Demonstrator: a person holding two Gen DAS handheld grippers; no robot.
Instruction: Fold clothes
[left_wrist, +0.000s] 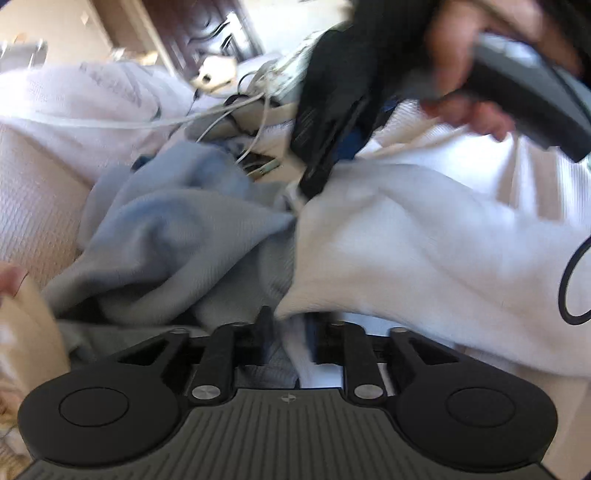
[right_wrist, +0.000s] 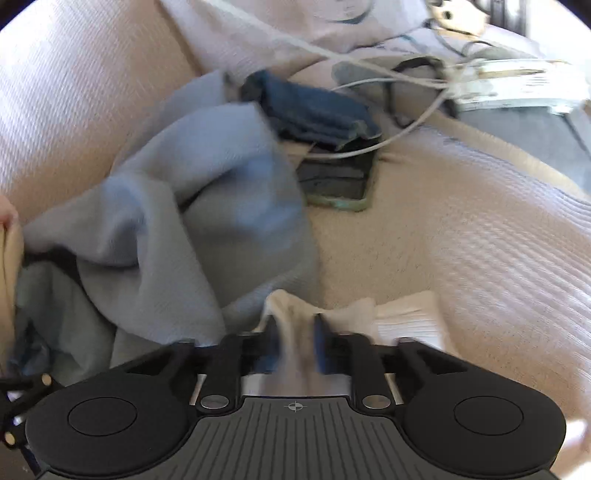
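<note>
The white garment (left_wrist: 424, 251) is spreading across the right of the left-wrist view, over the bedspread (right_wrist: 461, 240), beside the blue cloth (right_wrist: 192, 192) at centre-left. Both the left gripper (left_wrist: 290, 325) and right gripper (right_wrist: 295, 325) are pinching its edge, probably stretching it flat for folding.

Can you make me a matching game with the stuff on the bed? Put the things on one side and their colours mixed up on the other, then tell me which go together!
Things:
1. Crumpled cloth
2. Garment in the right gripper
3. Folded jeans
4. Phone case

Colours:
A. dark blue
B. pale green
C. light blue
D. white

Pairs: 1-C, 2-D, 3-A, 4-B
</note>
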